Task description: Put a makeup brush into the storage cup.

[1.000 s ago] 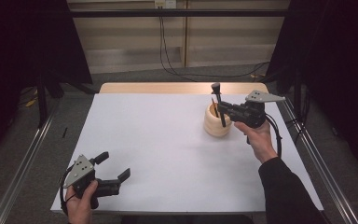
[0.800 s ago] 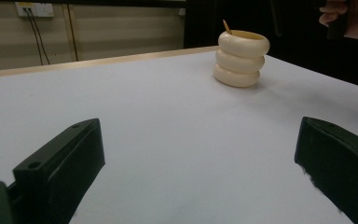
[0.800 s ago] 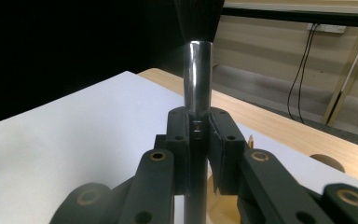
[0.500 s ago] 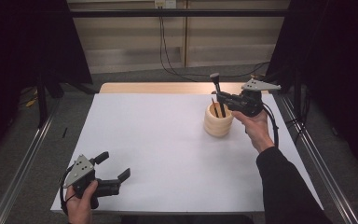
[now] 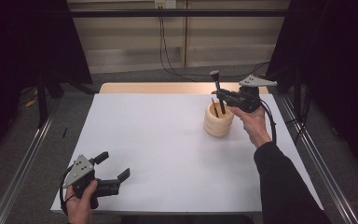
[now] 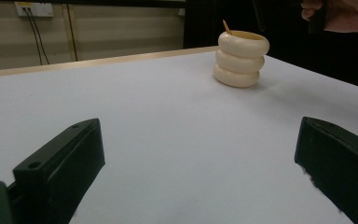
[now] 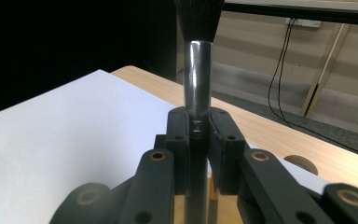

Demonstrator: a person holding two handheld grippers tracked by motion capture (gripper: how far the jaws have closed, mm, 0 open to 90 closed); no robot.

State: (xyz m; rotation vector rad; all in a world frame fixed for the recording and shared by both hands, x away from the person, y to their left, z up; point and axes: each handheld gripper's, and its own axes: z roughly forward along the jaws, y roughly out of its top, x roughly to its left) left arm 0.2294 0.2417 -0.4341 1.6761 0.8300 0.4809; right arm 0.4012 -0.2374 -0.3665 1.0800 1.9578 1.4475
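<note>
A cream cup (image 5: 218,122) made of stacked rings stands at the far right of the white table (image 5: 158,140). My right gripper (image 5: 220,95) hovers just above it, shut on the upright handle of a black brush (image 5: 216,86). The bristles point up and the lower end reaches into the cup's mouth. The right gripper view has the silver ferrule of the brush (image 7: 198,74) rising from the right gripper (image 7: 198,133). A thin wooden stick (image 6: 225,25) leans in the cup (image 6: 241,58). My left gripper (image 5: 114,164) rests open at the front left corner, nothing in the left gripper (image 6: 200,172).
A bare wooden strip (image 5: 168,87) runs along the table's far edge. Metal rails (image 5: 23,163) flank both sides. Black cables (image 5: 165,51) hang on the back wall. White table surface lies open between the two grippers.
My right gripper has carried the brush toward the far edge and a little higher over the cup. The left gripper and the cup have stayed put.
</note>
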